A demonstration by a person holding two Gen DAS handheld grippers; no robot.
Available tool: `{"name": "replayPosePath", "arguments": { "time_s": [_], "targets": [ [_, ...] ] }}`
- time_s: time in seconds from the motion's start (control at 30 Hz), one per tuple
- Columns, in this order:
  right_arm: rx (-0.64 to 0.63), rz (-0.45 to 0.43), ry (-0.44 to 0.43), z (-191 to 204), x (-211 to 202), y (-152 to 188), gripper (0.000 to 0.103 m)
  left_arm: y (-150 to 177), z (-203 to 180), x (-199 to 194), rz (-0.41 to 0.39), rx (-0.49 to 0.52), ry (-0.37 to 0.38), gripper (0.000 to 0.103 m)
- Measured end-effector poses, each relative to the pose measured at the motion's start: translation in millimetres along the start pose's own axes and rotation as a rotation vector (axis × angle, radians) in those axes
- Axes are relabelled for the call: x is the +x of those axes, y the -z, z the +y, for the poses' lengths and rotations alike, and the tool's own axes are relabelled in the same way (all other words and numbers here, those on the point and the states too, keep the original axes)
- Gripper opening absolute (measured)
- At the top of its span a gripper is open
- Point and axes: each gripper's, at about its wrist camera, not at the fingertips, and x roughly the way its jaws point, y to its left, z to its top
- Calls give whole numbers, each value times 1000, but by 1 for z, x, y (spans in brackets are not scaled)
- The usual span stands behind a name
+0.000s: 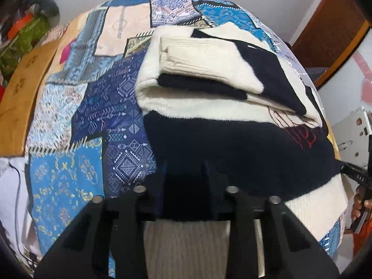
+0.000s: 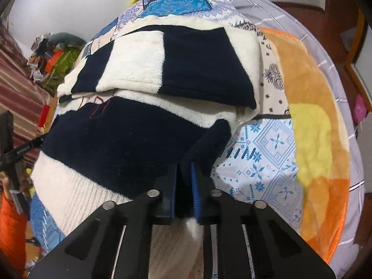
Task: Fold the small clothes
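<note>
A cream and navy knitted sweater [image 1: 232, 139] lies on the patchwork bedspread, its sleeves folded in across the upper half [image 1: 209, 58]. My left gripper [image 1: 184, 181] points down at the near hem, its jaws closed in on the navy band with fabric filling the gap; the cream ribbed hem shows below. In the right wrist view the same sweater [image 2: 116, 144] spreads left and ahead. My right gripper [image 2: 184, 181] is shut on the navy lower right corner, which bunches up between the blue pads [image 2: 194, 193].
The blue patchwork bedspread [image 1: 93, 116] covers the bed. An orange and yellow blanket [image 2: 313, 127] lies along the right side. A wooden board [image 1: 25, 93] and a cluttered pile [image 1: 28, 30] sit left. A person's hand [image 1: 360, 207] shows at the right edge.
</note>
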Motion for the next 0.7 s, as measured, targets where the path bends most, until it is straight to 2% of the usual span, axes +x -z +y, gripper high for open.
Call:
{"name": "replayPosePath", "arguments": {
  "time_s": [0.1,0.47,0.7],
  "targets": [
    [-17,-21,-3,3,-4,-3,8,-2,-2,-5,-21,15,-6,11],
    [-80,-132,-56,26,-34,-35,3,-27,-4,-32,-126,27,-14,8],
    [-151,-220,-2,45,-53,-68,3,-49,-5,-38,-166,25,-5,1]
  ]
}}
